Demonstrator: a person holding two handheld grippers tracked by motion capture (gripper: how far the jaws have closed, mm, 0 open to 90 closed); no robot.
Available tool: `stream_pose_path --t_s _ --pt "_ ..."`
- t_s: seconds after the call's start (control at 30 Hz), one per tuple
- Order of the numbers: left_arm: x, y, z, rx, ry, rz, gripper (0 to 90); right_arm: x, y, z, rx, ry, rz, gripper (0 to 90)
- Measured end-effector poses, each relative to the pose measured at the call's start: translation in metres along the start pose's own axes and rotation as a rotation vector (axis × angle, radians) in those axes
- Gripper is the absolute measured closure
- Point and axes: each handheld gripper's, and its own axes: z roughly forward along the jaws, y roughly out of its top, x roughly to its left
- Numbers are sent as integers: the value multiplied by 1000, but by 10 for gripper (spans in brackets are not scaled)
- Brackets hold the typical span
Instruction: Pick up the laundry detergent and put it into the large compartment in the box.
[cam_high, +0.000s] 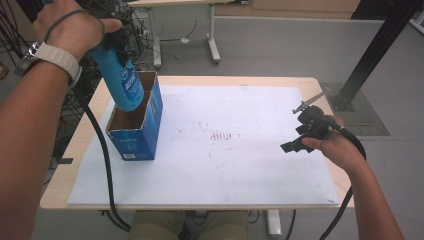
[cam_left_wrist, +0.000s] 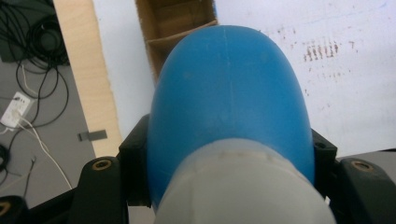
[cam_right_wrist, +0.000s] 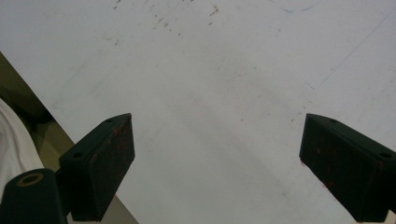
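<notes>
Left gripper (cam_high: 120, 42): fingers (cam_left_wrist: 135, 154) clamped on the blue bottle (cam_high: 122, 82), one pad on each side of its body just below the white neck band. In the left gripper view the black pads press flush on both flanks of the bottle, no gap visible. Grip is firm for a wide object, so the fingers sit well apart yet loaded.

Bottle hangs base-down, slightly tilted, its lower end inside the open top of the blue cardboard box (cam_high: 135, 135). Can't tell whether the base touches the box floor or a wall. The box stands upright on the white mat (cam_high: 240, 165) at the left side of the tabletop (cam_high: 75, 155); brown inner dividers show in the left gripper view.

Right gripper (cam_high: 300, 137): fingers (cam_right_wrist: 100, 163) spread wide, nothing between them, touching nothing. It hovers above bare mat near the right edge, well apart from box and bottle.
</notes>
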Motion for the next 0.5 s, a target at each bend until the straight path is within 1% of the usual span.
stream_pose_path --t_s 0.2,0.37,0.5 --pt "6 2 5 5 8 -25 380 -1 5 1 6 4 -9 103" --pt "7 4 10 3 24 -42 380 -2 6 2 6 6 -10 103" --pt "9 5 13 1 24 -63 380 -4 6 5 7 9 -8 103"
